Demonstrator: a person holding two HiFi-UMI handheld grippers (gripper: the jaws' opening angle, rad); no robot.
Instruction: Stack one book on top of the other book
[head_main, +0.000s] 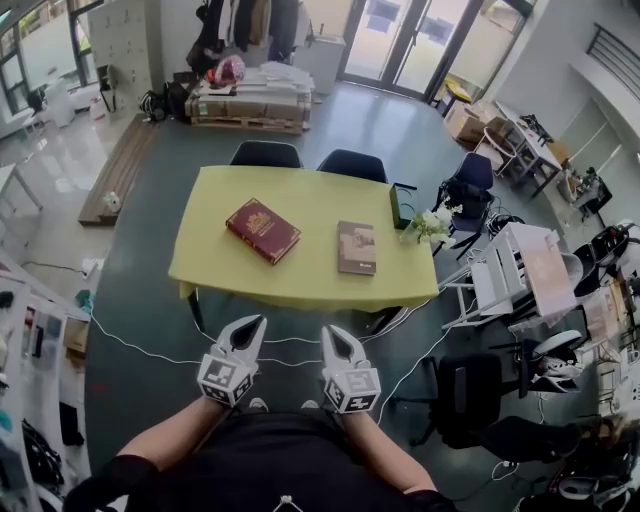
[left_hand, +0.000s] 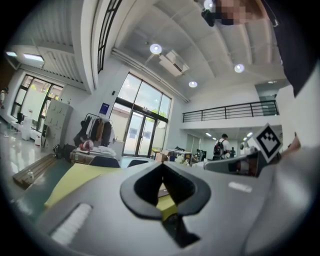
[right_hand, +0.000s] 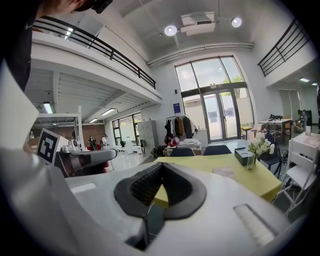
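A red book (head_main: 263, 230) lies at the left of the yellow table (head_main: 215, 258), turned at an angle. A brown book (head_main: 356, 247) lies flat to its right, apart from it. Both grippers hang side by side over the floor in front of the table's near edge. My left gripper (head_main: 257, 322) is shut and empty, and so is my right gripper (head_main: 331, 331). In the right gripper view the brown book (right_hand: 223, 172) shows pale on the yellow table (right_hand: 250, 180) beyond the shut right gripper (right_hand: 162, 165). In the left gripper view the shut left gripper (left_hand: 163, 165) hides most of the yellow table (left_hand: 80, 180).
Two dark chairs (head_main: 265, 153) stand behind the table. A dark box (head_main: 401, 208) and white flowers (head_main: 428, 225) sit at its right end. White cables (head_main: 140, 348) run across the floor near the table. An office chair (head_main: 470, 395) and white racks (head_main: 520, 270) crowd the right side.
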